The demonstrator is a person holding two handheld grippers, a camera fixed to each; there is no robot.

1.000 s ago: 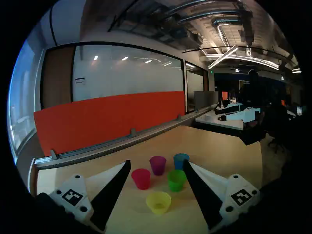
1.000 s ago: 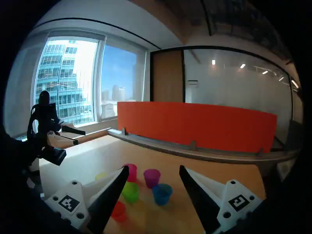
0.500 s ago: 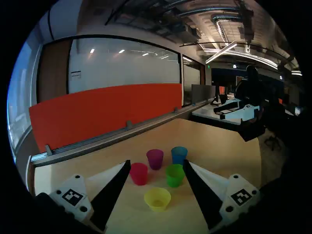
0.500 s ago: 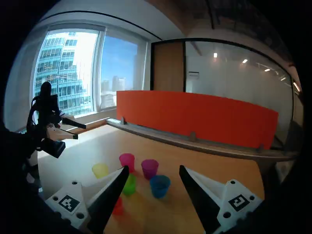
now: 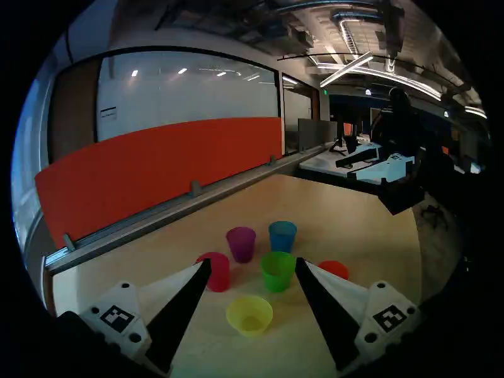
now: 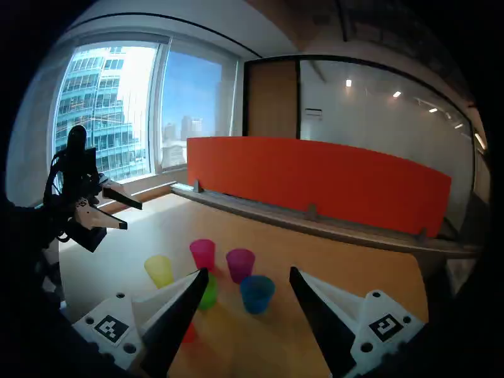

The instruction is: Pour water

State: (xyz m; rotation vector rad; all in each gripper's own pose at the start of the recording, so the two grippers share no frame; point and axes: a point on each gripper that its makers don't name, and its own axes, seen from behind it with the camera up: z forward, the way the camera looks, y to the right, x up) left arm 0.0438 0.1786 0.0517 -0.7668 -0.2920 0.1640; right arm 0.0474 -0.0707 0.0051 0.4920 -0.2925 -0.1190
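Several small plastic cups stand grouped on the light wooden table (image 5: 353, 220). In the left gripper view, my left gripper (image 5: 251, 263) is open above them. The yellow cup (image 5: 250, 315) is nearest, with the green cup (image 5: 278, 271), pink cup (image 5: 217, 272), purple cup (image 5: 241, 244), blue cup (image 5: 282, 236) and red cup (image 5: 334, 269) beyond. My right gripper (image 6: 247, 271) is open over the blue cup (image 6: 257, 293), purple cup (image 6: 240, 264) and green cup (image 6: 208, 293). The pink cup (image 6: 203, 253) and yellow cup (image 6: 159, 271) stand farther left. Whether any cup holds water, I cannot tell.
An orange partition (image 5: 157, 157) with a grey rail runs along the table's far edge. The left gripper (image 6: 88, 211) hangs at the left of the right gripper view, and the right gripper (image 5: 378, 167) shows at the far right of the left gripper view. Windows (image 6: 107, 120) lie beyond.
Both cameras have shifted over the cups. The red cup has come into the left gripper view, and the yellow cup now stands free of the finger in the right gripper view. Both grippers stay open.
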